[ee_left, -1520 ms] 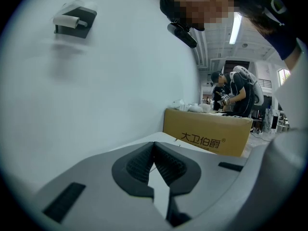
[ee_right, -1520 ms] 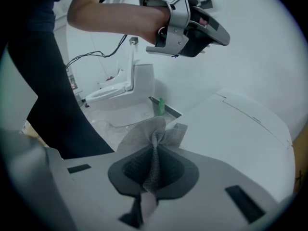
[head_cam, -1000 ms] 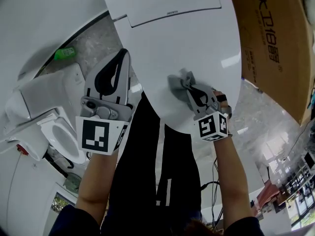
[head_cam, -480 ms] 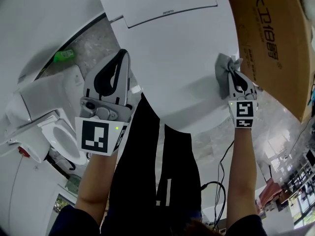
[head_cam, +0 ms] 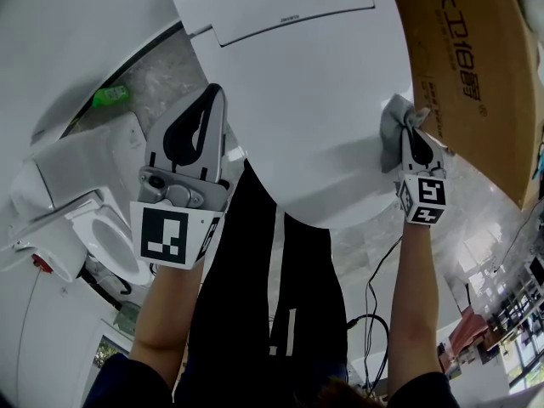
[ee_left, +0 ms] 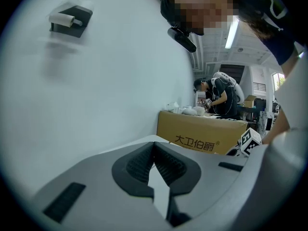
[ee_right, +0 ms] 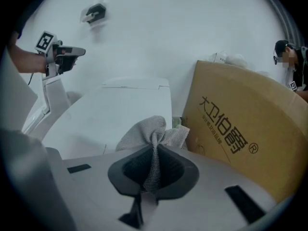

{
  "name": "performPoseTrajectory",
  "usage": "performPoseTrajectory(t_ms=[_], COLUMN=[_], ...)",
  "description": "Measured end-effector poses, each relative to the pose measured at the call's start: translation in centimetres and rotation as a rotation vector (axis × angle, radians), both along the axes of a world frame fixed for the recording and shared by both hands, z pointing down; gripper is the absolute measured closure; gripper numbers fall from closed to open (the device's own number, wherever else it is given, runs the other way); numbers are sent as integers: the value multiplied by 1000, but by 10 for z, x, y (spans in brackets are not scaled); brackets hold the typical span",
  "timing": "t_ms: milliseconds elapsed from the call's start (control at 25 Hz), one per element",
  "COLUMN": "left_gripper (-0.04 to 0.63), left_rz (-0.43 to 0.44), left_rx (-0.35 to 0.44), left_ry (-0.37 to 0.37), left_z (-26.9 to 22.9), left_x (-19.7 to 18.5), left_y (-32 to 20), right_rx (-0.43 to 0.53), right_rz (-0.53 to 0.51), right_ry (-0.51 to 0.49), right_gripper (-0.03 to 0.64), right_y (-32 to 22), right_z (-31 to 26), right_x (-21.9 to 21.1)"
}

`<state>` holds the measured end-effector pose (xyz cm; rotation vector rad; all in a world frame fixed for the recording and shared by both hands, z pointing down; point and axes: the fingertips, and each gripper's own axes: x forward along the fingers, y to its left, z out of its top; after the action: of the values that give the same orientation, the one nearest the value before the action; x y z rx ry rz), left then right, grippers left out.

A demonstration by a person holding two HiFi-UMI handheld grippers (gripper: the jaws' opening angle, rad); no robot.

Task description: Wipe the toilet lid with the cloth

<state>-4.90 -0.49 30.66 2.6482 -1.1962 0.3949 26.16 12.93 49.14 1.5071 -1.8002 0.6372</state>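
Observation:
The white toilet lid (head_cam: 306, 100) fills the upper middle of the head view and shows as a pale slab (ee_right: 120, 114) in the right gripper view. My right gripper (head_cam: 410, 136) is shut on a grey cloth (head_cam: 393, 121), whose bunched folds (ee_right: 153, 131) stick out past the jaws at the lid's right edge, beside the cardboard box. My left gripper (head_cam: 204, 113) hangs off the lid's left edge, jaws shut with nothing between them (ee_left: 154, 170).
A large brown cardboard box (head_cam: 476, 75) with printed characters stands close to the right of the lid (ee_right: 240, 129). A second white toilet (head_cam: 93, 228) sits at the lower left. A green item (head_cam: 110, 94) lies on the marble floor. Cables (head_cam: 374, 304) trail below.
My right gripper has carried the cloth from the lid's middle across to its right edge, then slightly down along that edge. The left gripper has not moved.

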Motion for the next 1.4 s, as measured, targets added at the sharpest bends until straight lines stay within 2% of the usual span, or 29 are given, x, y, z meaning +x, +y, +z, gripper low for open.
performPoseTrajectory(t_ms=[280, 560, 800, 1160, 1400], left_gripper=[581, 581, 581, 581, 581], left_rz=[6, 2, -3, -9, -10], left_rx=[8, 6, 4, 2, 8], left_ry=[6, 0, -3, -7, -6], left_z=[0, 1, 2, 5, 4], left_x=[0, 0, -1, 1, 2], left_y=[0, -1, 2, 5, 5], right_rx=[-21, -28, -25, -45, -68], right_rz=[-132, -312, -443, -679, -846], right_ry=[-10, -29, -88, -173, -165], right_gripper=[580, 580, 580, 580, 580], right_y=[13, 17, 26, 60, 90], right_z=[-1, -3, -6, -5, -4], right_x=[-40, -104, -166, -261, -293])
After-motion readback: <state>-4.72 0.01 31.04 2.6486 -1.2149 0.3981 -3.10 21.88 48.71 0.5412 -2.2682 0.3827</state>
